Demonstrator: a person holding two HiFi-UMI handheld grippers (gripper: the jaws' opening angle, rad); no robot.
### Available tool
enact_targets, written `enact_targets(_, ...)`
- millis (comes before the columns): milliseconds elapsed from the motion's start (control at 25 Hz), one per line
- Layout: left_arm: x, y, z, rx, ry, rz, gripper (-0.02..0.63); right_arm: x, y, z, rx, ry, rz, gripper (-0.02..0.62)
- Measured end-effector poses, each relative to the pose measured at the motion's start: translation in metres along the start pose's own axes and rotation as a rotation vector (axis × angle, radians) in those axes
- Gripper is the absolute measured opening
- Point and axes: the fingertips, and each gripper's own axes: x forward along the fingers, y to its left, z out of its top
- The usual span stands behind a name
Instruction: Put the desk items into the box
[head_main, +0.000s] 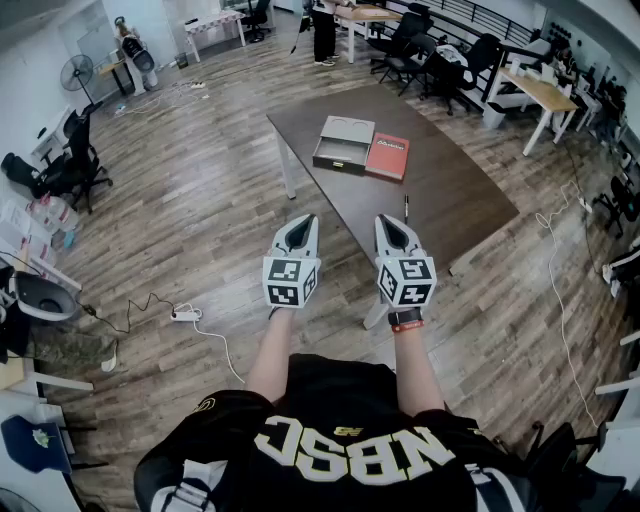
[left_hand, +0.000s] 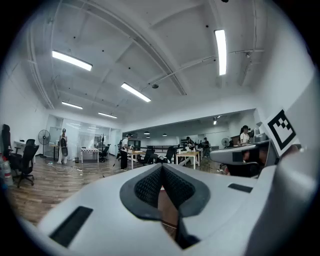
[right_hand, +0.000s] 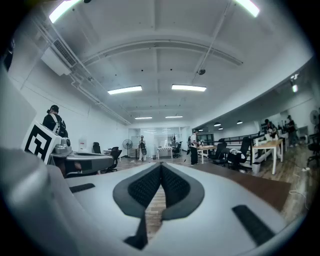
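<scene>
Both tools are clenched and empty. In their own views the left tool (left_hand: 161, 168) and the right tool (right_hand: 160, 165) each show jaws pressed together at the tips with nothing between them. Two bare forearms reach forward side by side, holding the tools level and pointed toward the box (head_main: 343, 145). That grey box lies on the brown counter (head_main: 455, 205), well ahead of both tools. A red book (head_main: 388, 156) touches the box's right side. A pen (head_main: 406, 208) lies nearer than the box, just ahead of the right tool.
</scene>
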Motion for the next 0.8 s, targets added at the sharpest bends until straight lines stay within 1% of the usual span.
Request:
enact_targets(240, 0.008, 0.003, -0.011, -0.006, 0.017, 0.002, 0.014, 0.017, -0.002, -0.009, 0.015, 0.007, 0.025, 0.008)
enact_targets(440, 0.032, 0.023, -0.025, -0.008, 0.041, 0.013, 0.014, 0.054, -0.003, -0.022, 0.056, 0.028, 0.056, 0.008)
enact_targets(640, 0.081, 0.057, -0.044, -0.021, 0.056, 0.001, 0.014, 0.11, -0.014, -0.038, 0.075, 0.053, 0.055, 0.008)
enact_targets(800, 0.146, 0.095, -0.056, -0.04, 0.071, -0.044, 0.014, 0.175, -0.034, -0.042, 0.086, 0.069, 0.02, 0.008)
